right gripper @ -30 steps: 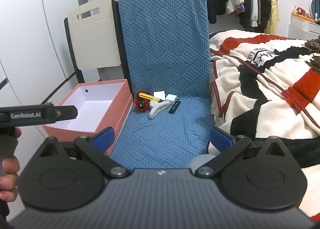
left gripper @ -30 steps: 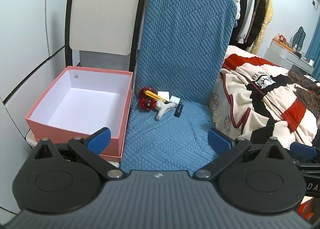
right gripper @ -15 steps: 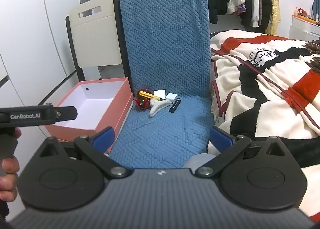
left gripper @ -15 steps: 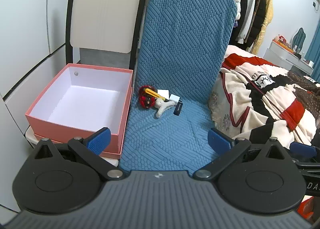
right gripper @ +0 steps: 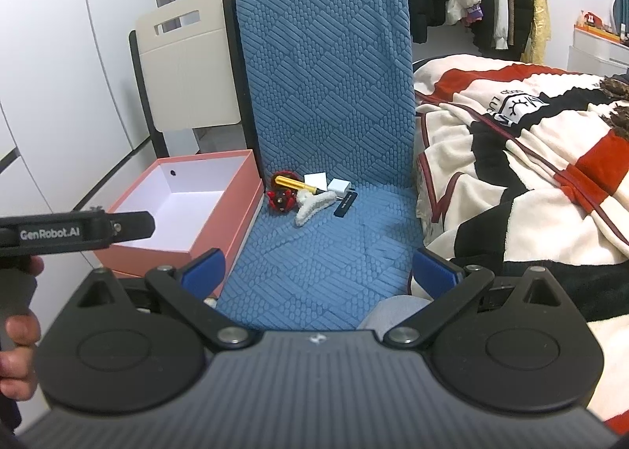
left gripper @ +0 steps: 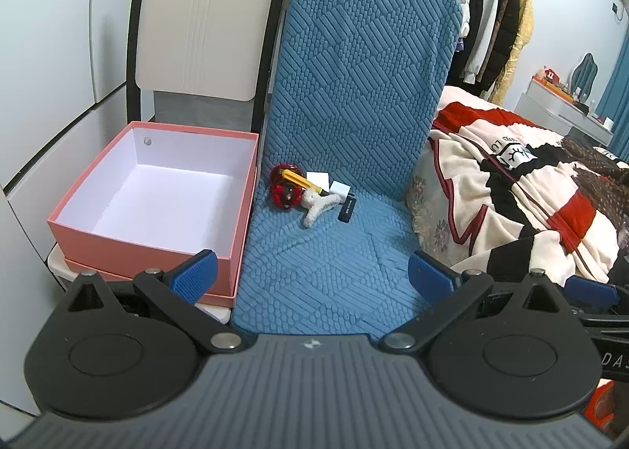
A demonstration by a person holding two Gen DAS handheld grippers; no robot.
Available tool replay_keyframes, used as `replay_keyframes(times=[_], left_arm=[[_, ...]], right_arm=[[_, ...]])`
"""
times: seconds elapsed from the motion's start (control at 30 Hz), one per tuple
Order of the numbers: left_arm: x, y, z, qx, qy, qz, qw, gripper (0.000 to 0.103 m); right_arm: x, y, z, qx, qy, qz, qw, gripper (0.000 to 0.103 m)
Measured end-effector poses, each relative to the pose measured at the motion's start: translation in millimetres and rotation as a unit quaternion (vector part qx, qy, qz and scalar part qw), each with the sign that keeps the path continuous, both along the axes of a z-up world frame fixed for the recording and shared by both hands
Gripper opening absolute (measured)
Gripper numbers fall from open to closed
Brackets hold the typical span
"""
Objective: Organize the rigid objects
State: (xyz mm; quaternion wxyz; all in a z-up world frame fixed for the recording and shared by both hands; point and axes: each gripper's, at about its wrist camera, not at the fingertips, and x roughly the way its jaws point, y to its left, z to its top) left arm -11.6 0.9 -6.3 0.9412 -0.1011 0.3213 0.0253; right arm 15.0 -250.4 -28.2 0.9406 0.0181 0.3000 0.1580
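Both grippers, left gripper [left gripper: 312, 276] and right gripper [right gripper: 320, 266], spread wide, holding nothing, creeping closer to toy pile [left gripper: 310, 193] ahead; pink box [left gripper: 157, 197] ahead-left waiting, nothing inside yet.

"GenRobot.AI" is printed on the left hand-held gripper [right gripper: 78, 233].

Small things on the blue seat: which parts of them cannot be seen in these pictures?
- Red toy: both views, top crossed by the yellow tool.
- White block: front hidden behind the fluffy white clip.
- Black stick: its print too small to read.
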Motion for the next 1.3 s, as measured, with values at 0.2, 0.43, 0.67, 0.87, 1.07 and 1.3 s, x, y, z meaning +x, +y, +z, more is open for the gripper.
replay_keyframes(times=[0.2, 0.43, 0.67, 0.87, 1.07, 1.3], left_arm=[[1, 1, -2, 0.0, 0.003, -0.001, 1.0, 0.103], [3, 3, -3, -0.002, 0.006, -0.002, 1.0, 0.103], [6, 2, -7, -0.004, 0.011, -0.006, 0.9999, 0.103], [9, 0, -11, -0.004, 0.017, -0.009, 0.9998, 0.103], [13, -4, -14, -0.006, 0.022, -0.012, 0.9997, 0.103], [28, -8, -24, -0.007, 0.03, -0.012, 0.9995, 0.103]], right_arm=[[1, 1, 0, -0.001, 0.002, -0.002, 1.0, 0.103], [2, 1, -2, -0.001, 0.006, -0.004, 1.0, 0.103], [3, -1, -6, 0.002, 0.015, -0.003, 1.0, 0.103], [3, -5, -9, 0.011, 0.021, -0.005, 1.0, 0.103], [3, -9, -12, 0.014, 0.024, -0.003, 1.0, 0.103], [10, -10, -22, 0.013, 0.027, 0.007, 1.0, 0.103]])
